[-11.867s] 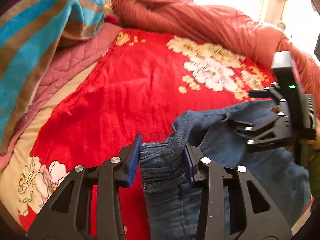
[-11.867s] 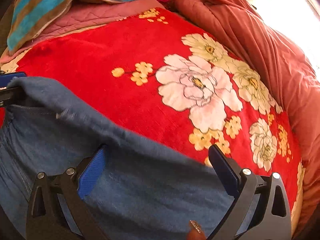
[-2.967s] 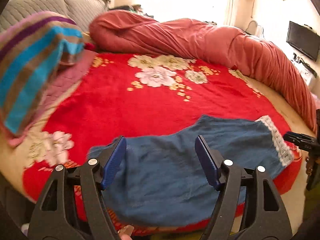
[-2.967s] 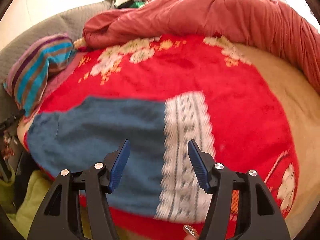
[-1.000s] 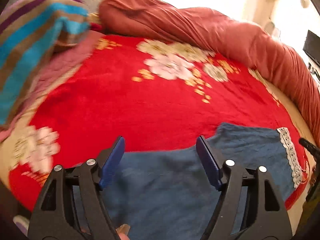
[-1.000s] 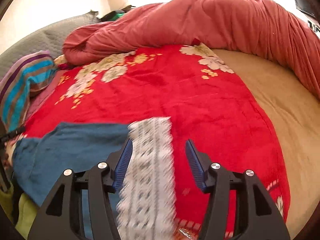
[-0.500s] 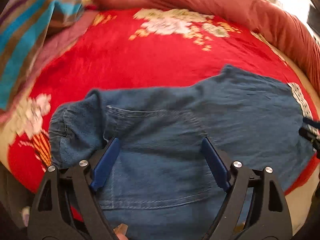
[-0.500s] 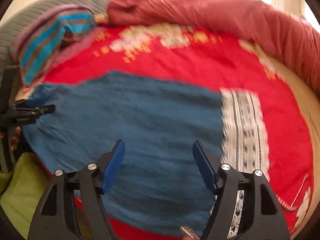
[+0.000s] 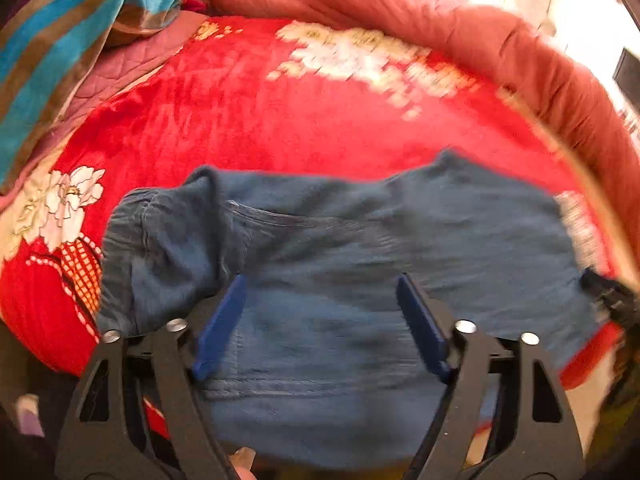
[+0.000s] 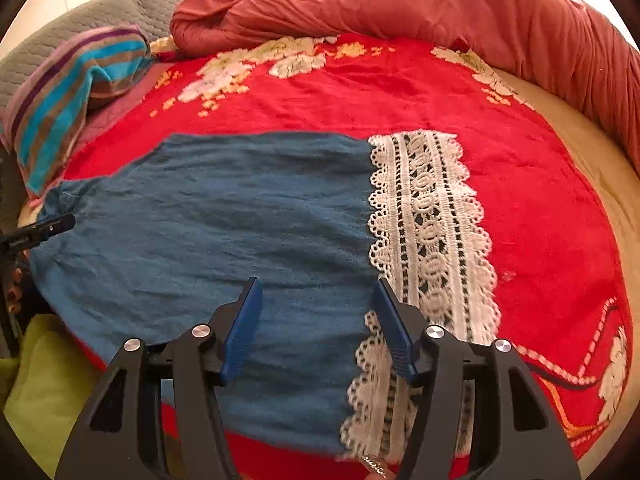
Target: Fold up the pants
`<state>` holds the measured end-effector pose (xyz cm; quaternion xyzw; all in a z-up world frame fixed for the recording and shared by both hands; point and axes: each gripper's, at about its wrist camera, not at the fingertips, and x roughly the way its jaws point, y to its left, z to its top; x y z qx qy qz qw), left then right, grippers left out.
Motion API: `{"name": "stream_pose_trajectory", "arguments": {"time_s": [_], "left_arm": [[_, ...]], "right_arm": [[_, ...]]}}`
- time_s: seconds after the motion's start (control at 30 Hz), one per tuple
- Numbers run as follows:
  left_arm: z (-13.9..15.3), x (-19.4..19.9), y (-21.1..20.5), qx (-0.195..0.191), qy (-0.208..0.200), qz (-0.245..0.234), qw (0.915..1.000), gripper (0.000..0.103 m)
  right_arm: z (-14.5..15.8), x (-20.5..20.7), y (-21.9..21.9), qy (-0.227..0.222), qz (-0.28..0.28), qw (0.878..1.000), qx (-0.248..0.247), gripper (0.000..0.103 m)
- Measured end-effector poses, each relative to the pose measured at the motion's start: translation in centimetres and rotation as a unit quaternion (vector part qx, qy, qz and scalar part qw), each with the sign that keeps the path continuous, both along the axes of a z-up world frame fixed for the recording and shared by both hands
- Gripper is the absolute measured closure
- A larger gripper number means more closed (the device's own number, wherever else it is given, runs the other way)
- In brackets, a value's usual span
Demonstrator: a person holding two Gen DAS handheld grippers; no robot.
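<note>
**Denim Laid Flat on the Bed, Both Tongs Hanging Free Above It**

Your pants (image 10: 224, 216) lie spread on the red floral blanket (image 10: 540, 208) near the bed's front edge, long axis running across both views: bunched waistband (image 9: 156, 248) at the left, white lace cuff (image 10: 428, 216) at the right. They already look folded leg on leg, though the layers cannot be made out for certain.

Your left tongs (image 9: 320, 320) hang wide open over the pocket end, blue pads clear of the cloth and gripping nothing; their jaws have just been opening, with denim only behind them. Your right tongs (image 10: 316, 324) stand about half open over the seam where denim meets lace, also empty; their jaws have just been closing, and no fabric is pinched between them.

The risks from here, as a judgement: the near hem hangs close to the mattress edge, so a one-sided pull could drag the pants off the bed. A shallow bite may catch only the top layer and split the fold. The openwork lace could snag on a pad. The crumpled waistband, if left unsmoothed, would skew the next fold.
</note>
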<state>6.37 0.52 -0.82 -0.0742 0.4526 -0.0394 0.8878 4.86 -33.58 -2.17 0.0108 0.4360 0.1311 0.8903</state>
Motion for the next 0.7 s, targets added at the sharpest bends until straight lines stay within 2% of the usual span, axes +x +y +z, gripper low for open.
{"name": "stream_pose_trajectory", "arguments": {"time_s": [0.07,0.17,0.27,0.33,0.43,0.47,0.53,0.63,0.7], "left_arm": [[2.0,-0.8,-1.9,0.022,-0.024,-0.023,0.9992,0.029],[2.8,-1.6,-4.8,0.031,-0.034,-0.058,0.9973,0.025],[1.5,-1.9,-8.0,0.049,-0.015,-0.096,0.9941,0.023],[-0.4,-2.1,-9.6,0.066,0.011,-0.115,0.9911,0.022],[-3.3,-1.5,-10.3,0.090,0.050,-0.124,0.9868,0.019],[-3.7,-1.5,-10.4,0.095,0.046,-0.125,0.9866,0.018],[-3.6,-1.7,-10.7,0.105,0.040,-0.125,0.9857,0.017],[-2.9,-1.9,-10.4,0.092,0.035,-0.120,0.9878,0.017],[-1.8,-2.2,-10.7,0.087,0.018,-0.123,0.9884,0.017]], "right_arm": [[0.8,-1.0,0.1,-0.013,0.009,1.000,0.006,0.047],[1.4,-2.4,0.6,-0.021,0.031,0.999,0.014,0.047],[0.8,-3.0,1.1,-0.014,0.042,0.999,0.012,0.046],[-0.2,-2.9,0.8,0.001,0.035,0.999,0.011,0.046],[-1.8,-2.6,-0.1,0.020,0.024,0.999,0.023,0.046],[-1.9,-2.7,-0.1,0.016,0.024,0.999,0.027,0.046],[-1.8,-2.9,0.0,0.011,0.025,0.999,0.023,0.046],[-1.0,-3.4,-0.5,-0.002,0.025,0.999,0.046,0.046],[-0.1,-3.9,-1.3,-0.018,0.019,0.998,0.061,0.044]]}}
